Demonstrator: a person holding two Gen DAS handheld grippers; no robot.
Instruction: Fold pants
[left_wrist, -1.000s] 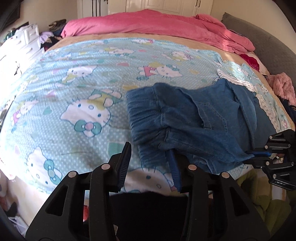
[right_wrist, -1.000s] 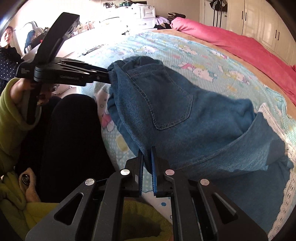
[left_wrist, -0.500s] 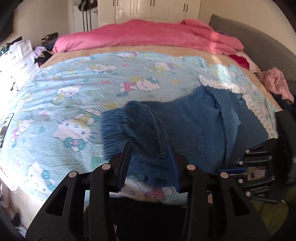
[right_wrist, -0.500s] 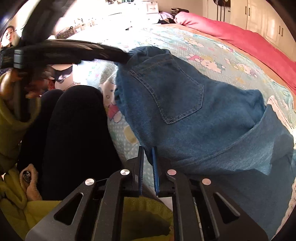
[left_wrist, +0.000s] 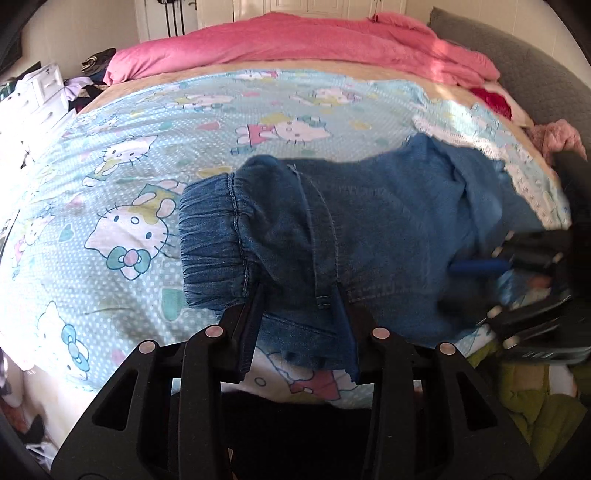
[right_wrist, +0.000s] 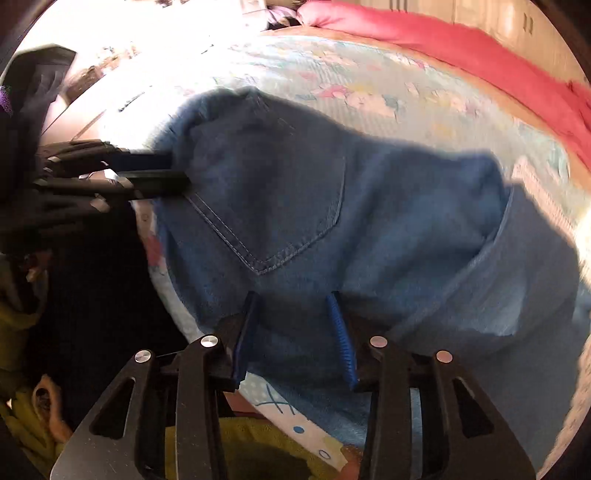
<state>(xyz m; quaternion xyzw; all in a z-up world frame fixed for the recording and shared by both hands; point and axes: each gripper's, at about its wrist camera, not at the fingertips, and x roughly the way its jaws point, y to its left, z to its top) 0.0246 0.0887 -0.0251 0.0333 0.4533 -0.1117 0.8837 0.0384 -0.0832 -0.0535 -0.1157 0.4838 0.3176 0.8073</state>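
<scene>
Pants (left_wrist: 369, 229) bunched at near edge of bed (left_wrist: 147, 155), one layer lapped over, not squared yet; left gripper (left_wrist: 301, 328) jaws spread, denim between, no pinch; right gripper (right_wrist: 295, 332) jaws apart over fabric; flattening and final fold left, I'd judge

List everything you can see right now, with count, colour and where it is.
Pants: one, blue denim, near edge of the bed, partly folded.
Bedsheet: one, light blue with cartoon cats, covering the bed.
Blanket: one, pink, bunched along the far side.
Drawer unit: one, white, far left beside the bed.
Left gripper: one, black, open over the pants' waistband end.
Right gripper: one, black with blue pads, open over the pants' near edge.
</scene>
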